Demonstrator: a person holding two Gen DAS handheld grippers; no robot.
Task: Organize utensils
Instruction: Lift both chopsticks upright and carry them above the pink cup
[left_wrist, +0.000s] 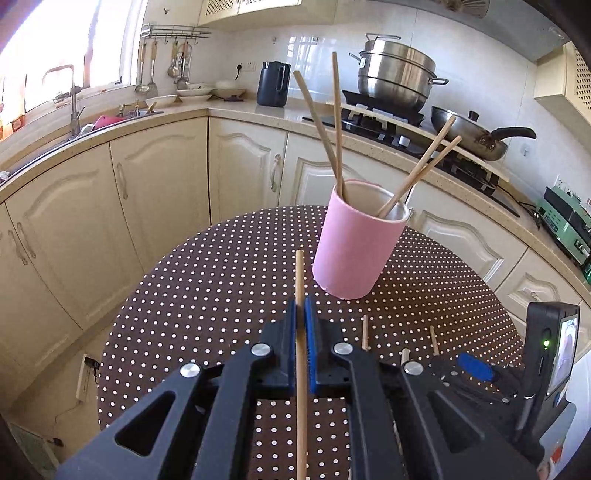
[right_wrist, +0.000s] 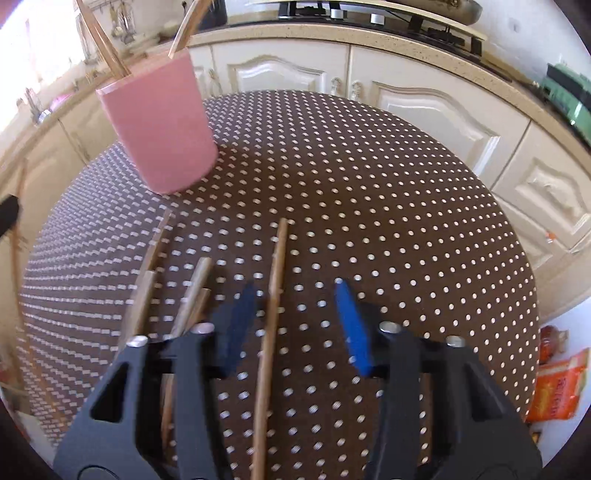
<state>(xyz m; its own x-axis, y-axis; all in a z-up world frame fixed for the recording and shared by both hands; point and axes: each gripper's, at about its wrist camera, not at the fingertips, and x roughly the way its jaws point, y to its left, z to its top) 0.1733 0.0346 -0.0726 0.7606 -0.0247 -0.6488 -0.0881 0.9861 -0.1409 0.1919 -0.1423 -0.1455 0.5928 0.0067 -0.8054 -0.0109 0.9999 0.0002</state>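
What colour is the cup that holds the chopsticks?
Pink cup, white inside; the left wrist view shows it best.

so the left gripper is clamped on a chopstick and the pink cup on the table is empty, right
Not quite: the pink cup is not empty. The left wrist view shows four chopsticks standing in it. The rest holds: the left gripper is clamped on a chopstick, and the cup stands on the dotted table.

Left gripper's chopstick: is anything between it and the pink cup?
Nothing visible. Only bare dotted tablecloth lies between the held chopstick and the pink cup; four chopsticks already lean inside, leaving its mouth partly open.
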